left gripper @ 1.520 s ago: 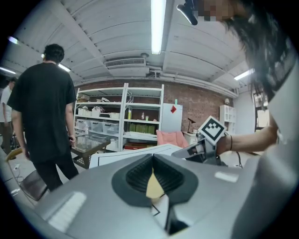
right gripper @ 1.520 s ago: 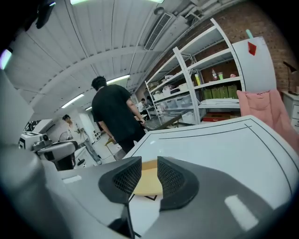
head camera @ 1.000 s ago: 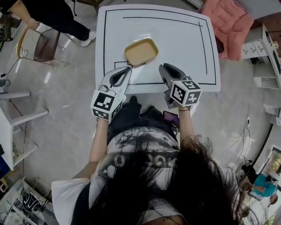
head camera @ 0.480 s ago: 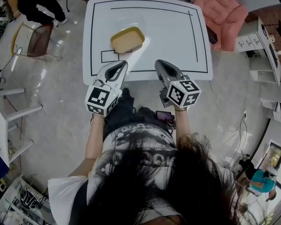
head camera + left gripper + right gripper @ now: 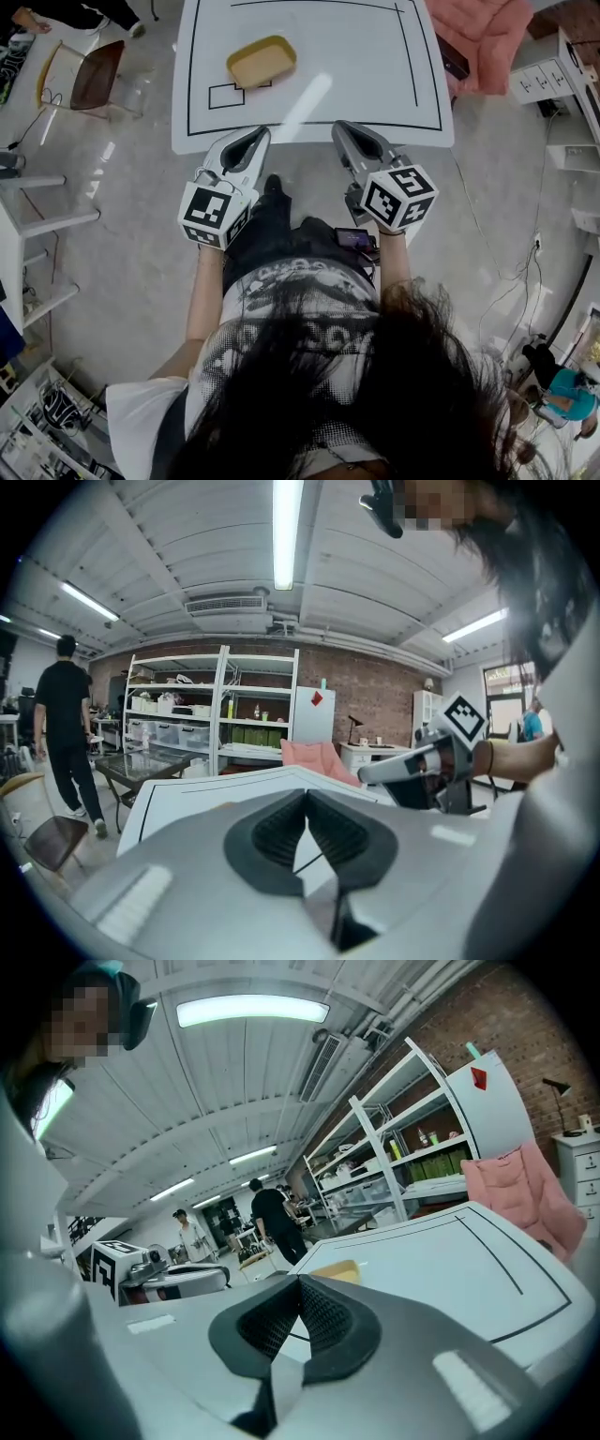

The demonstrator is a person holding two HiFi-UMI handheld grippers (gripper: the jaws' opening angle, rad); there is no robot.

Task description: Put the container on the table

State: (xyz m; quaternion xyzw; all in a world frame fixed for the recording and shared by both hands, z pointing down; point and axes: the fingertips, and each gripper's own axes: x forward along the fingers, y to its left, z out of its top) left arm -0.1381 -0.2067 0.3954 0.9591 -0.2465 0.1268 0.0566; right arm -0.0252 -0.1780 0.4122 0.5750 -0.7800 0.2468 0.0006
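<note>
Pulled back from the tabletop point(image 5: 366, 66), the left tool point(image 5: 251, 139) and right tool point(image 5: 349, 133) are both closed and empty, the container point(image 5: 262, 60) left sitting there, so the task looks done.

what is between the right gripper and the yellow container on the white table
Nothing visible. The shallow yellow rectangular container sits on the white table, and only bare tabletop lies between it and the right gripper, which is shut and empty, near the table's front edge.
</note>
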